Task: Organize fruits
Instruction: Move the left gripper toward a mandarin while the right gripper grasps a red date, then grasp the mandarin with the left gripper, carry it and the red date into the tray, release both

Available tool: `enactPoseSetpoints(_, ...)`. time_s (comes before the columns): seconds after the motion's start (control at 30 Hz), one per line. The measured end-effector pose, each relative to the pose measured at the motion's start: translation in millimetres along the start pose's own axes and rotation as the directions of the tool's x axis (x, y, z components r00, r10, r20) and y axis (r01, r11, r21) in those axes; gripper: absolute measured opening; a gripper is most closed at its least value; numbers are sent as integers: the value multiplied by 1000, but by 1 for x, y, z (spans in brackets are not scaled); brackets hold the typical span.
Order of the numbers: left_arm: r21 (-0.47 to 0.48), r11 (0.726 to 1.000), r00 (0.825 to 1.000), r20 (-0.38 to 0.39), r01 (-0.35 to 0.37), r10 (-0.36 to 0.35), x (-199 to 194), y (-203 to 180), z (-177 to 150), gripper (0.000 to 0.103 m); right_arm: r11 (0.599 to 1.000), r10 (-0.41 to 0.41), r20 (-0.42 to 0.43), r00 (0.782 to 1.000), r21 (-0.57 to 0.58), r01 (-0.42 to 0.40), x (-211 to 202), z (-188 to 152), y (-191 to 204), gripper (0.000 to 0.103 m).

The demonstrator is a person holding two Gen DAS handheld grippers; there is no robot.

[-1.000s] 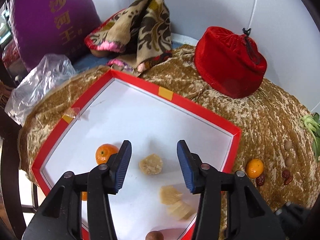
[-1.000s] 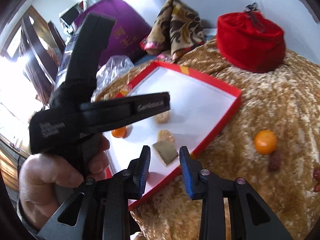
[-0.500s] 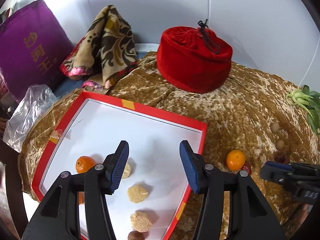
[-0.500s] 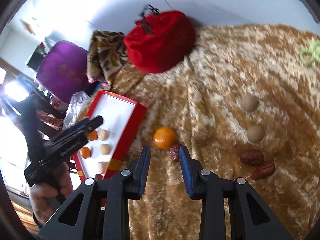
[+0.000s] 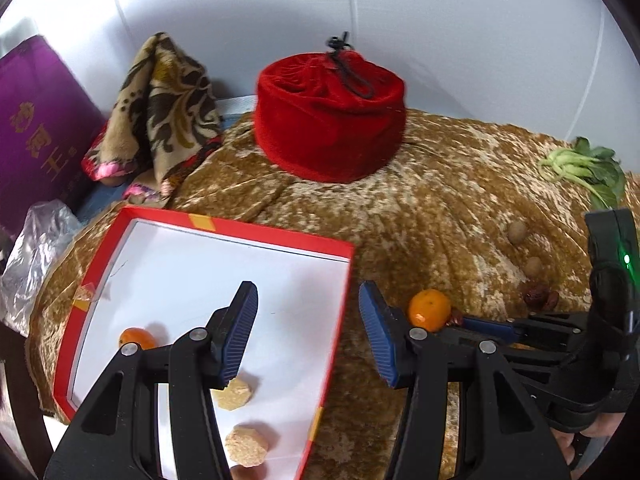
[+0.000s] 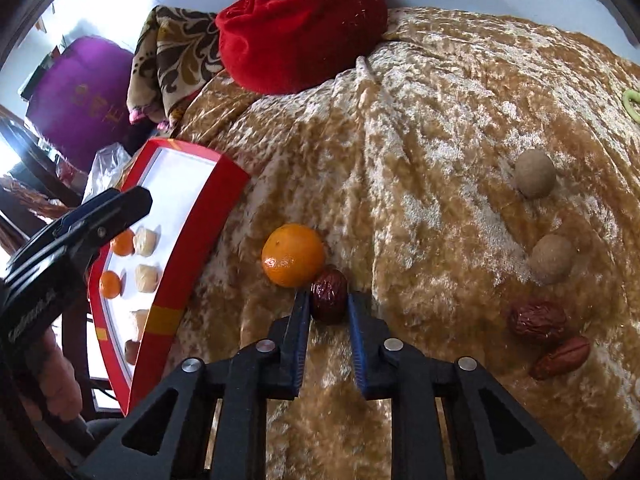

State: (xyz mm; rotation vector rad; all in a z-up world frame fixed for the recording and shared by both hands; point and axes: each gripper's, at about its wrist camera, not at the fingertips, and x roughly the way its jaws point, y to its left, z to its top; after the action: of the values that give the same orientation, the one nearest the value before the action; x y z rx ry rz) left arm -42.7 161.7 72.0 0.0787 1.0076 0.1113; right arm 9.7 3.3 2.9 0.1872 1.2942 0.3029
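Note:
A red-rimmed white tray (image 5: pixel 280 236) (image 6: pixel 192 232) lies on the golden cloth and holds small oranges (image 5: pixel 136 338) and tan pieces (image 5: pixel 234 392). My left gripper (image 5: pixel 308 332) is open and empty over the tray's right rim. A loose orange (image 6: pixel 293 255) (image 5: pixel 429 309) lies on the cloth with a red date (image 6: pixel 329 295) touching it. My right gripper (image 6: pixel 328 304) is down at the cloth with its two fingers on either side of this date, still slightly apart. It also shows in the left wrist view (image 5: pixel 480 322).
Two tan round fruits (image 6: pixel 534 173) (image 6: pixel 552 258) and two more dates (image 6: pixel 538 320) (image 6: pixel 560 358) lie to the right. A red velvet pouch (image 5: pixel 330 120), patterned cloth (image 5: pixel 168 112), purple cushion (image 5: pixel 32 132), plastic bag (image 5: pixel 36 256) and greens (image 5: pixel 584 168) ring the back.
My right gripper swung from the tray to the loose fruits and came down around the date beside the orange. My left gripper drifted right, from over the tray's middle to its right rim.

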Motion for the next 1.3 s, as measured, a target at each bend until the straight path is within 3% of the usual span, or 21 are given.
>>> enactPoseSetpoints(0.2, 79, 992, 995, -14, 98, -97, 3, -26, -1, 52, 999, 5, 32, 999, 50, -7, -29, -2, -13, 18)
enactPoseSetpoints(0.43, 198, 971, 991, -39, 136, -131, 14, -60, -7, 52, 984, 24, 111, 994, 174, -43, -81, -5, -50, 18)
enactPoseSetpoints(0.6, 244, 955, 985, -50, 170, -162, 21, -72, -10, 52, 972, 15, 130, 991, 230, -45, -94, -8, -71, 18)
enactPoseSetpoints(0.83, 254, 940, 974, -62, 229, -220, 28, -75, -18, 52, 972, 9, 108, 994, 233, -34, -86, -6, -70, 19)
enactPoseSetpoints(1.3, 195, 962, 980, -93, 189, -173, 51, -70, -19, 50, 976, 13, 94, 995, 216, -33, -76, -5, -60, 19)
